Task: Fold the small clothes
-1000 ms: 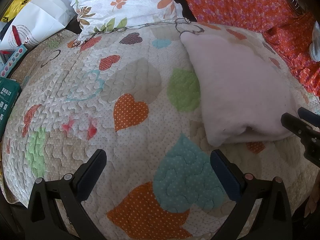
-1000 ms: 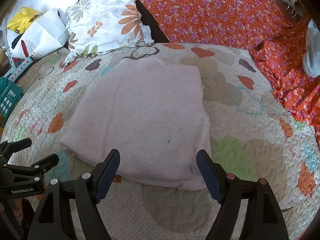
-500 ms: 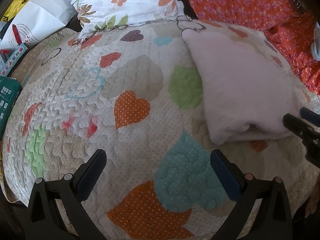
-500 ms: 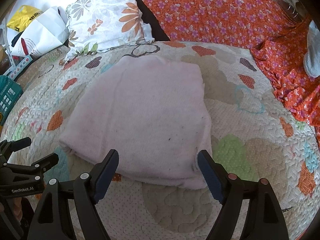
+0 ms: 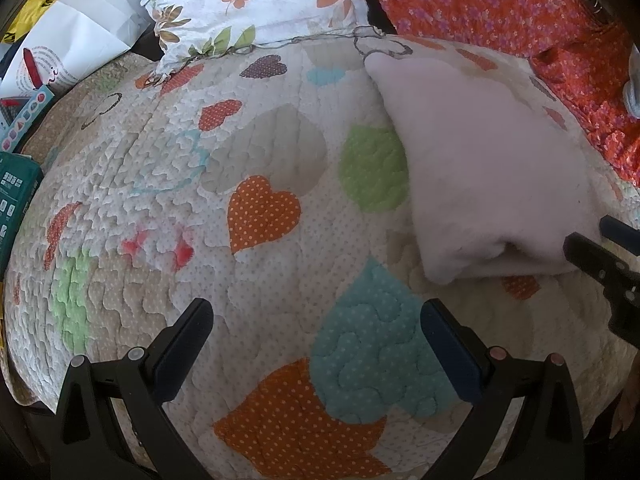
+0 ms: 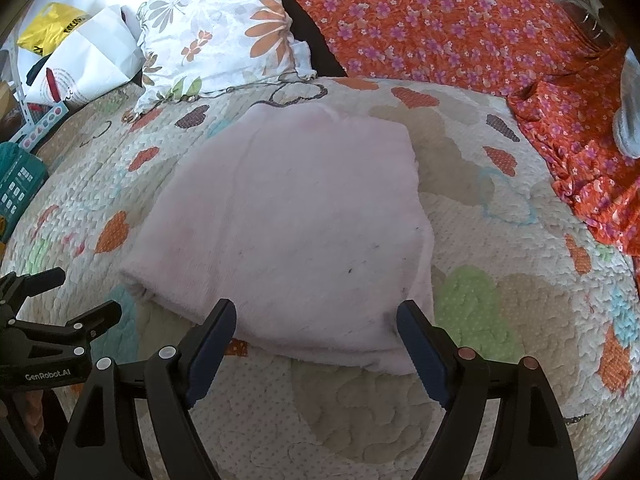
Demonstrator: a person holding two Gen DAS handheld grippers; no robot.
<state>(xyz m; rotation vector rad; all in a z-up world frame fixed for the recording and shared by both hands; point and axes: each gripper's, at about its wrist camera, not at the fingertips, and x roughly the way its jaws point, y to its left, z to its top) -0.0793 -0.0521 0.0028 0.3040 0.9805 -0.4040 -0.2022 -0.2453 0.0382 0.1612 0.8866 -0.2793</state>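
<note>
So I'm sitting with both grippers spread wide and holding nothing: the right gripper (image 6: 316, 344) is hovering just in front of the near edge of the pale pink garment (image 6: 288, 216), which is lying already folded flat on the heart-print quilt (image 6: 500, 320), while the left gripper (image 5: 316, 344) is hanging over bare quilt with the garment ahead and off to its right. What's worrying me: if I'm closing the right one on that near edge, I'm probably pinching only the top layer, or grabbing quilt along with it, since the fabric looks soft and the layers are sitting loose at the near left corner. Then the fold is peeling open when I lift. Around me, there's 1 floral pillow (image 6: 224, 32) beyond the garment, orange flowered fabric (image 6: 460, 20) ahead and to the right, and a white bag (image 6: 92, 64) far left. Nothing's blocking either gripper.
</note>
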